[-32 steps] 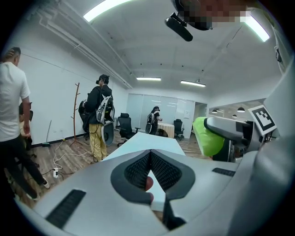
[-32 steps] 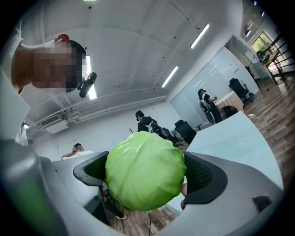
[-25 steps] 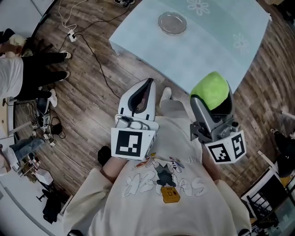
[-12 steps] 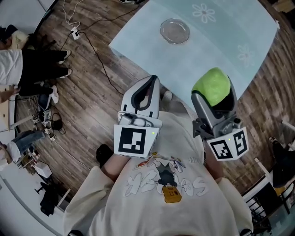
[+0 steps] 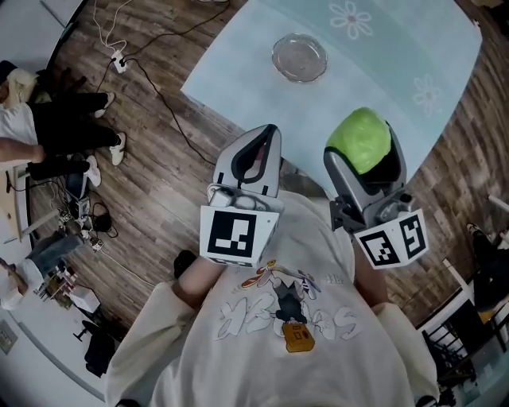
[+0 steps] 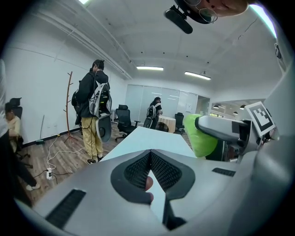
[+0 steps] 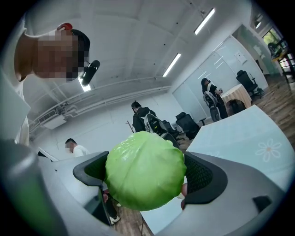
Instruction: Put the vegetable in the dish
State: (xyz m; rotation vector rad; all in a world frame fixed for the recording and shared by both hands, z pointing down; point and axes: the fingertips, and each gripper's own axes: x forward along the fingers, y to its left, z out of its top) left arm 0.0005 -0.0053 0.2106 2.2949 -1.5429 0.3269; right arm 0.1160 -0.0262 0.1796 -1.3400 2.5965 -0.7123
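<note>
Green and round, the vegetable point(image 7: 144, 170) – a leafy head resembling a cabbage – sits clamped between the two jaws of the right gripper point(image 5: 359, 137). The dark ribbed pads point(image 7: 206, 179) press against its left and right sides, and the head bulges out beyond the jaw tips. In the head view the vegetable hangs in the air over the near edge of the table point(image 5: 398, 95), not touching it.

The dish point(image 5: 299, 57), a shallow clear glass plate, rests on the pale blue tabletop, farther away and to the left of the vegetable, well apart from it. Flower prints point(image 5: 351, 18) mark the tabletop at the far side and right of the dish.

The left gripper point(image 5: 266, 133) is held beside the right one, to its left, over the wooden floor point(image 5: 159, 167) just short of the table's near edge. Its jaws are pressed together at the tips, with nothing pinched between them – only a narrow gap opens behind the tips. Each gripper carries a marker cube point(image 5: 237, 236) at its near end, close to the person's pale printed sweatshirt point(image 5: 278, 318).

On the floor at far left lie a white cable and a power strip point(image 5: 119, 60). A bystander in dark trousers point(image 5: 71, 119) is at the left edge. The left gripper view shows a person with a backpack point(image 6: 93, 110) beside the table and office chairs point(image 6: 123, 120) beyond
</note>
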